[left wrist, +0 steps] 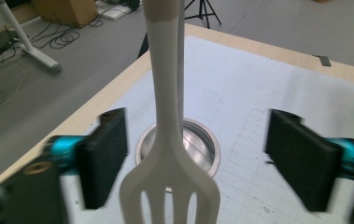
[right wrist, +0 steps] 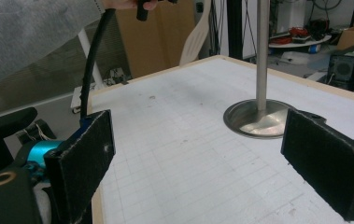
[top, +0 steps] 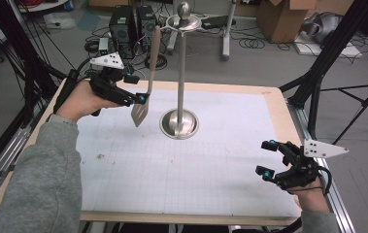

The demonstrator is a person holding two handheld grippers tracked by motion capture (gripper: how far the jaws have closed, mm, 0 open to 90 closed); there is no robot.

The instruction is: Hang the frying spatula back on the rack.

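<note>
- A cream slotted plastic spatula (left wrist: pixel 167 154) with a smooth, matt finish hangs from a polished silver metal stand (top: pixel 180 73), whose round dished base (top: pixel 179 124) gleams with reflections.
- The black rubbery jaw pads of the left gripper (left wrist: pixel 198 156) look rough and dull beside glossy turquoise metal fittings.
- A white gridded paper-like mat (top: pixel 181 165), matt and lightly scuffed, covers a pale wooden tabletop (top: pixel 274 94) with a bare, smooth edge.
- A grey sleeve (top: pixel 41 179) of soft fleecy cloth.

Left claw (top: pixel 140 99): held raised at ten o'clock, pointed toward three o'clock, jaws stood wide apart, pads pressing nothing. Right claw (top: pixel 264 159): held low at four o'clock, jaws parted, empty.
</note>
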